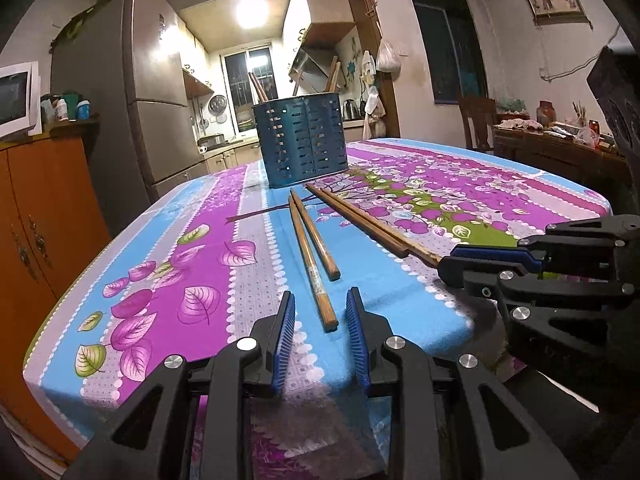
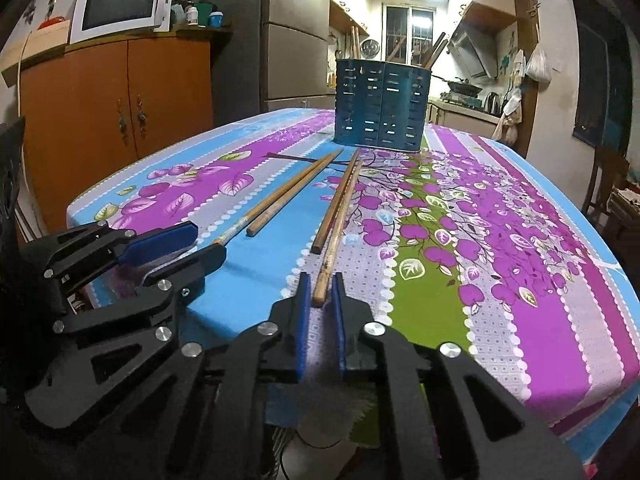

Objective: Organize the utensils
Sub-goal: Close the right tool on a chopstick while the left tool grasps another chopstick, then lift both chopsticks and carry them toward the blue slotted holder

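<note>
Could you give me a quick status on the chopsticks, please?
Right gripper shut on chopstick. Left gripper open around another. Holder path clear.

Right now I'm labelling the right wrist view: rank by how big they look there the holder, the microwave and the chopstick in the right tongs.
1. Holder and microwave: look about alike, and they stand at different distances, so unranked.
2. Chopstick in the right tongs: long but thinnest, smallest.

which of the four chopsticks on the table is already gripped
The longer chopstick of the right-hand pair: its near end sits between the right hand-held gripper pads. The other three lie free.
</note>
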`<state>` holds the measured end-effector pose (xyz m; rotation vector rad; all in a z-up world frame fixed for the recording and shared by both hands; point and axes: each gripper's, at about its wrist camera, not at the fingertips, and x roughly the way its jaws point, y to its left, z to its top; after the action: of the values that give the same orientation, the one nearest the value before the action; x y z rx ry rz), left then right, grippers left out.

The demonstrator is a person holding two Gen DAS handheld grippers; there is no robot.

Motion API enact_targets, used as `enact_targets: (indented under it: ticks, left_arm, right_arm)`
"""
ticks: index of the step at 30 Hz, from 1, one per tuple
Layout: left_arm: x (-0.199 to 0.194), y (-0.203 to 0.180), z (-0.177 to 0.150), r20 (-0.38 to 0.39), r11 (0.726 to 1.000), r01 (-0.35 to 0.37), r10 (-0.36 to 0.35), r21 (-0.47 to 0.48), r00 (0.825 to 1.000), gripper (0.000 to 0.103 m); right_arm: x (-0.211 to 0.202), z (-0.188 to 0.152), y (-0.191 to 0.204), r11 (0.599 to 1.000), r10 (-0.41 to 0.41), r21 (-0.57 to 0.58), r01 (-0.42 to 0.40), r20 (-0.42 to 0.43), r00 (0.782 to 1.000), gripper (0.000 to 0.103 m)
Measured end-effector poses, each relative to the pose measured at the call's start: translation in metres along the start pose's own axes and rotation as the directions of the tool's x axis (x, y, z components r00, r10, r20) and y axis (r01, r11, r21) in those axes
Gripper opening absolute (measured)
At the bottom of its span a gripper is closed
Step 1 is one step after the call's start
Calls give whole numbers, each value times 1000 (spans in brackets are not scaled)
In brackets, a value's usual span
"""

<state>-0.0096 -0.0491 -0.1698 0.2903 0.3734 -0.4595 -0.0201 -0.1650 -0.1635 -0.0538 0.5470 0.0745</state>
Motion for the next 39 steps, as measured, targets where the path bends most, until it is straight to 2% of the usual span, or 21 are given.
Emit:
enact_targets:
  ticks: [4, 8, 17, 25, 32, 39]
  left_arm:
    - [0, 1, -2, 6, 1000, 10, -10, -10, 1000, 27]
    - [1, 0, -3, 15, 998, 49, -49, -24, 999, 11]
    - [3, 9, -1, 2, 997, -10, 10, -75, 1000, 8]
    - [-17, 9, 11, 59, 998, -31, 34, -63, 998, 8]
    - [-35, 25, 35, 115, 991, -29, 44, -133, 992, 8]
    - [-56, 40, 76, 179, 987, -19, 48, -160, 983, 8]
  right_arm:
    - [1, -1, 0, 1000, -13, 19, 13, 10, 1000, 5]
    - [1, -1, 0, 999, -20, 28, 20, 13, 1000, 5]
    - [-6, -2, -12, 997, -55, 62, 54, 30, 998, 5]
    - [-19, 3, -11, 996, -86, 24, 84, 79, 993, 5]
    - [-39, 20, -20, 996, -83, -3, 84, 141, 987, 5]
    - [-60, 60, -37, 999, -44, 3, 44, 201, 979, 5]
